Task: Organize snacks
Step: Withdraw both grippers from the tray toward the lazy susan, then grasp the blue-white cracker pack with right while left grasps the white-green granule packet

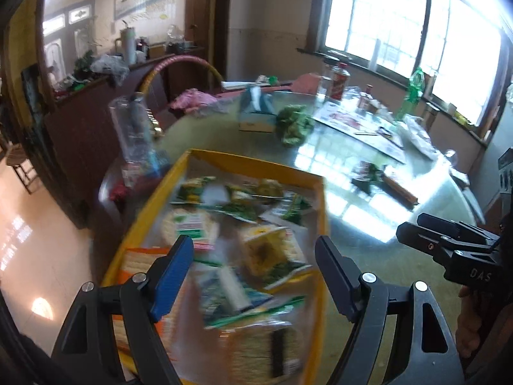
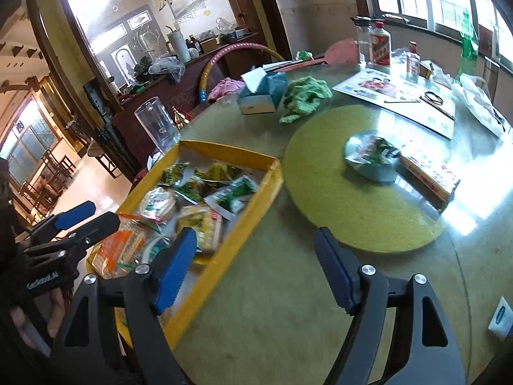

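A yellow box (image 1: pixel 256 164) full of snack packets (image 1: pixel 256 250) sits at the table's near left edge; it also shows in the right wrist view (image 2: pixel 224 150). My left gripper (image 1: pixel 255 276) is open and empty just above the packets; it shows at the left of the right wrist view (image 2: pixel 86 218). My right gripper (image 2: pixel 255 269) is open and empty over the table beside the box's right wall; it shows at the right of the left wrist view (image 1: pixel 426 227). A green snack packet (image 2: pixel 373 152) lies on a small dish on the yellow turntable (image 2: pixel 336 211), next to a long snack box (image 2: pixel 429 178).
A clear glass (image 2: pixel 157 126) stands behind the yellow box. A tissue box (image 2: pixel 261 94) and a green cloth (image 2: pixel 304 98) lie further back. Bottles (image 2: pixel 380 48), a printed sheet (image 2: pixel 400 96) and plastic bags crowd the far right. A white packet (image 2: pixel 501 317) lies at the near right.
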A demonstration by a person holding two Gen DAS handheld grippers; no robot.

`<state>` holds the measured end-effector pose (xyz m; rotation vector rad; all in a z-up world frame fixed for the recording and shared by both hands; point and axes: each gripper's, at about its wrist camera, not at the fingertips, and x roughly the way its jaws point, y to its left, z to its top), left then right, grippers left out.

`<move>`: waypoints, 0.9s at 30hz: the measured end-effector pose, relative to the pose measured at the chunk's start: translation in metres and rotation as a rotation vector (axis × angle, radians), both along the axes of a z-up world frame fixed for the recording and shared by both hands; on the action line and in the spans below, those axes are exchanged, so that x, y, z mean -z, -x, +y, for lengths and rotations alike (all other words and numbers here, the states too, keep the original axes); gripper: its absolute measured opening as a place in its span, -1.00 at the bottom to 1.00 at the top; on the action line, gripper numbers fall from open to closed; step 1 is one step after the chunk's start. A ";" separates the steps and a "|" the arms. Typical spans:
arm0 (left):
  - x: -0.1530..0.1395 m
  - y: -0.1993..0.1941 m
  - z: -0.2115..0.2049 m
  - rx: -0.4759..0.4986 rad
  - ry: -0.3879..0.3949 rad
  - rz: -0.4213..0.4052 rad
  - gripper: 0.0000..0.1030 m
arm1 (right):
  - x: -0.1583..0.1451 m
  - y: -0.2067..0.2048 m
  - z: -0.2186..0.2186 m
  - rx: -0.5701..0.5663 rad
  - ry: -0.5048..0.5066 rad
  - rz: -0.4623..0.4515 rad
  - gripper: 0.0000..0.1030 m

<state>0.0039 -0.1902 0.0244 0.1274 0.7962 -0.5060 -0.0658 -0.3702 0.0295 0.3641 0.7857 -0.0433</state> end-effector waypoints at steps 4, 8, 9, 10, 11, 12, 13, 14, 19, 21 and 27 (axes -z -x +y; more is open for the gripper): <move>0.000 0.008 -0.025 0.027 -0.006 0.014 0.52 | 0.001 0.013 -0.036 0.029 0.018 0.019 0.49; -0.003 0.015 -0.049 0.072 0.007 0.033 0.52 | 0.007 0.022 -0.082 0.090 0.034 0.045 0.49; -0.003 0.017 -0.057 0.091 0.018 0.047 0.52 | 0.009 0.024 -0.089 0.097 0.029 0.046 0.49; -0.003 0.018 -0.060 0.101 0.025 0.056 0.52 | 0.012 0.026 -0.098 0.102 0.023 0.048 0.50; -0.001 0.018 -0.066 0.110 0.028 0.066 0.52 | 0.014 0.027 -0.107 0.103 0.016 0.052 0.52; 0.000 0.019 -0.072 0.121 0.028 0.075 0.52 | 0.017 0.027 -0.114 0.106 0.011 0.057 0.54; 0.001 0.021 -0.078 0.133 0.030 0.082 0.52 | 0.019 0.028 -0.120 0.110 0.010 0.062 0.56; 0.002 0.022 -0.084 0.141 0.028 0.086 0.52 | 0.021 0.028 -0.129 0.118 0.011 0.062 0.58; 0.005 0.024 -0.108 0.173 0.038 0.094 0.52 | 0.030 0.018 -0.163 0.143 -0.003 0.084 0.67; 0.007 0.025 -0.113 0.181 0.040 0.096 0.52 | 0.034 0.007 -0.178 0.141 0.001 0.099 0.67; 0.011 0.021 -0.122 0.184 0.043 0.099 0.52 | 0.055 -0.035 -0.227 0.189 -0.015 0.127 0.67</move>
